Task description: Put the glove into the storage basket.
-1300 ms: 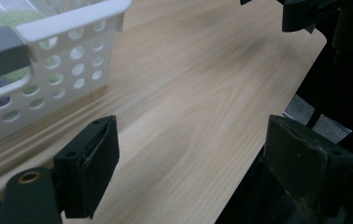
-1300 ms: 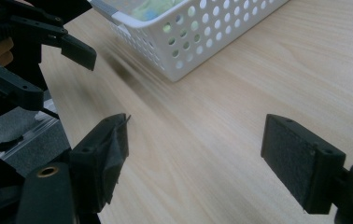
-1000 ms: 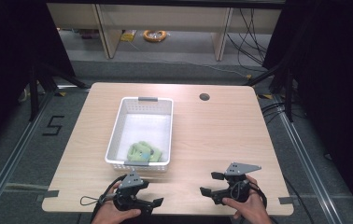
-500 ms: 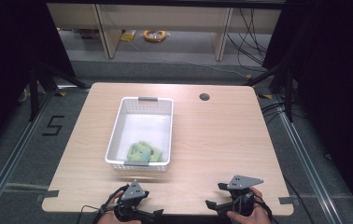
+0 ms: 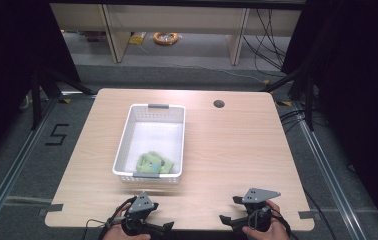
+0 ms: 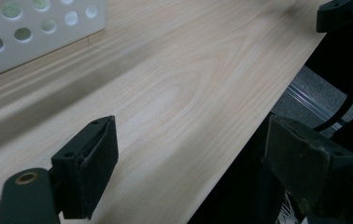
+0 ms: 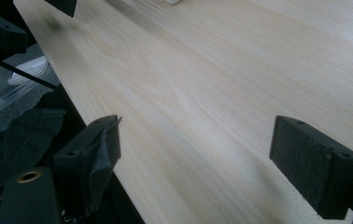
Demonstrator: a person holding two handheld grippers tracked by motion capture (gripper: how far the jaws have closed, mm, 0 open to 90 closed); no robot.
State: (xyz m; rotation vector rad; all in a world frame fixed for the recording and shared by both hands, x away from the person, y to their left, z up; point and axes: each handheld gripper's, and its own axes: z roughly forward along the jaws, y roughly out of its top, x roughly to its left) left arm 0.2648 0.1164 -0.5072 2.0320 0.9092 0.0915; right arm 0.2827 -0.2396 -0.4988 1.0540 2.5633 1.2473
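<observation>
Green soft bundle (image 5: 153, 163) lies in the near end of the white basket (image 5: 127, 137), which sits on the wooden table (image 5: 237, 150). Both grippers have drawn back toward the near edge since a second ago: left gripper (image 5: 159, 228) and right gripper (image 5: 229, 212) hang released, jaws spread, holding nothing. The placing looks finished.

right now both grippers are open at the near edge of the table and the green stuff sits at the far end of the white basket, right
Not quite. The high view shows the green stuff at the near end of the white basket. The left gripper and right gripper are open at the table edge.
</observation>
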